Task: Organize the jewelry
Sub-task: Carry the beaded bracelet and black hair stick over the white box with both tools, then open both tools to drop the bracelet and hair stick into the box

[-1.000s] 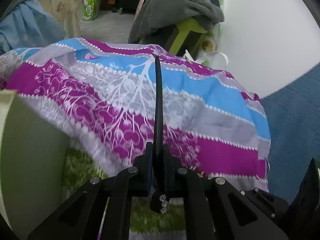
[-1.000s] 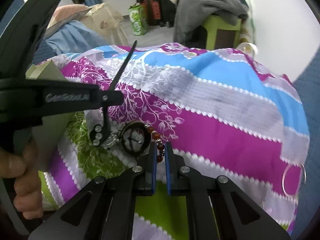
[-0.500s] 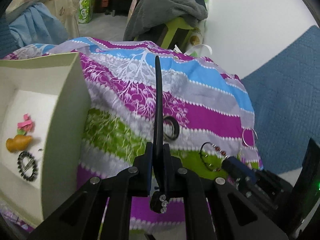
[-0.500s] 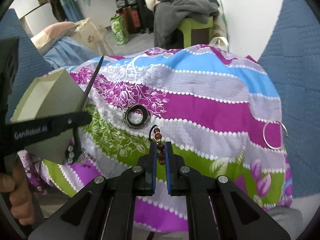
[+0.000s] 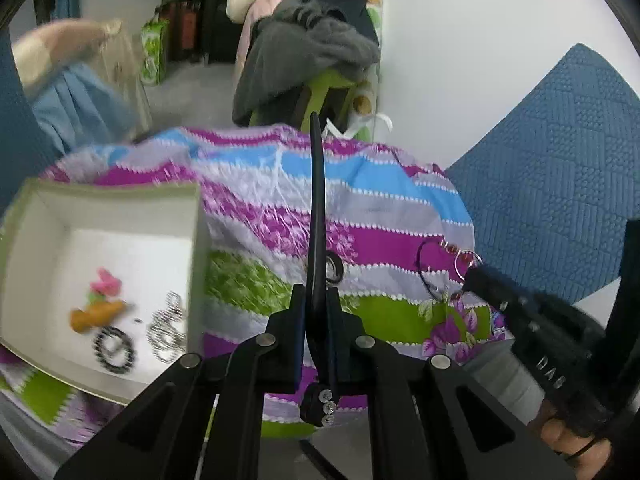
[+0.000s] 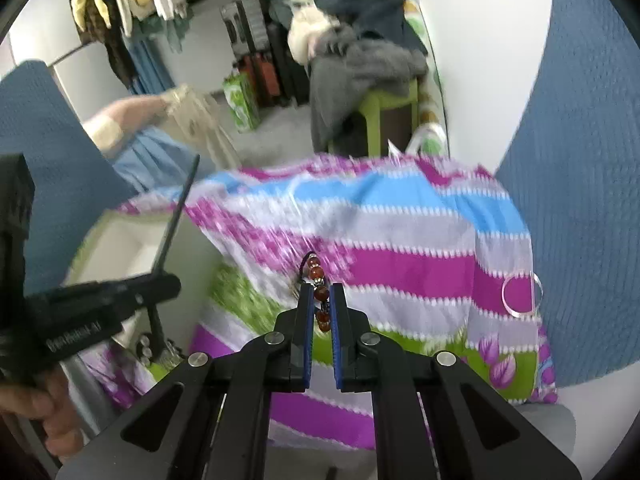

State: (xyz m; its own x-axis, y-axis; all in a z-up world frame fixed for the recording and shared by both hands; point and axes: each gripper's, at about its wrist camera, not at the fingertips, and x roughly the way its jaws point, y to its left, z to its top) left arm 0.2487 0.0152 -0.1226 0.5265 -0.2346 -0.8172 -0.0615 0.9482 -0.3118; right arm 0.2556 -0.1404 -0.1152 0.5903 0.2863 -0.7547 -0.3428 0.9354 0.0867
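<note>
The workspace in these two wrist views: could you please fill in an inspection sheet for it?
Surface: striped floral cloth.
Job's things: white box holding trinkets and bead rings; black ring and silver hoop on the cloth.
Clutter: nothing seen.
Grippers: left gripper shut on black hair stick; right gripper shut on red bead bracelet.
Cables: nothing seen.
Surroundings: clothes-piled green stool, blue panels.

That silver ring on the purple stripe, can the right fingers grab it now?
Probably not yet: the right gripper is already shut on the bead bracelet, though the silver ring lies uncovered on the cloth.
</note>
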